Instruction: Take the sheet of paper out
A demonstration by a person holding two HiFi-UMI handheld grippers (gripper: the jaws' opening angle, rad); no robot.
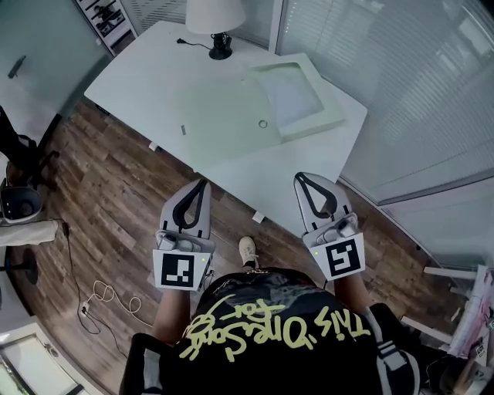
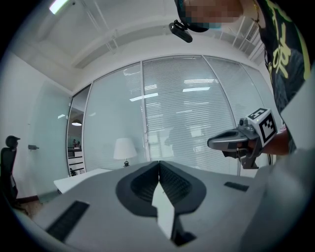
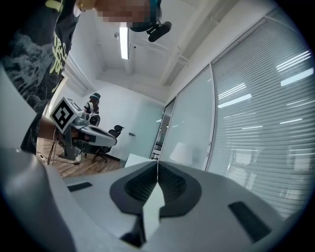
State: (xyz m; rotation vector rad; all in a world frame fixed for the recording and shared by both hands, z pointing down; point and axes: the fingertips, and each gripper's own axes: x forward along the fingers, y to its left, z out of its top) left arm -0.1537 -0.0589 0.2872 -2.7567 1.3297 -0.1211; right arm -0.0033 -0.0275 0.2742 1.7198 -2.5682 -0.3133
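On the white table (image 1: 154, 69) lies a flat pale green folder (image 1: 228, 116) with a small ring clasp. A pale green tray (image 1: 328, 116) holding a whitish sheet (image 1: 293, 92) rests against the folder's far right side. My left gripper (image 1: 204, 183) (image 2: 159, 163) and right gripper (image 1: 300, 178) (image 3: 157, 163) hover side by side over the wooden floor, just short of the table's near edge. Both point towards the table. Each pair of jaws is pressed together with nothing between them. The two gripper views show only the table's far corner, not the folder.
A white lamp (image 1: 218, 23) with a black base and cable stands at the table's far end. Frosted glass walls with blinds (image 1: 432, 85) run along the right. An office chair base (image 1: 19, 200) and a loose cable (image 1: 100, 297) lie on the floor at left.
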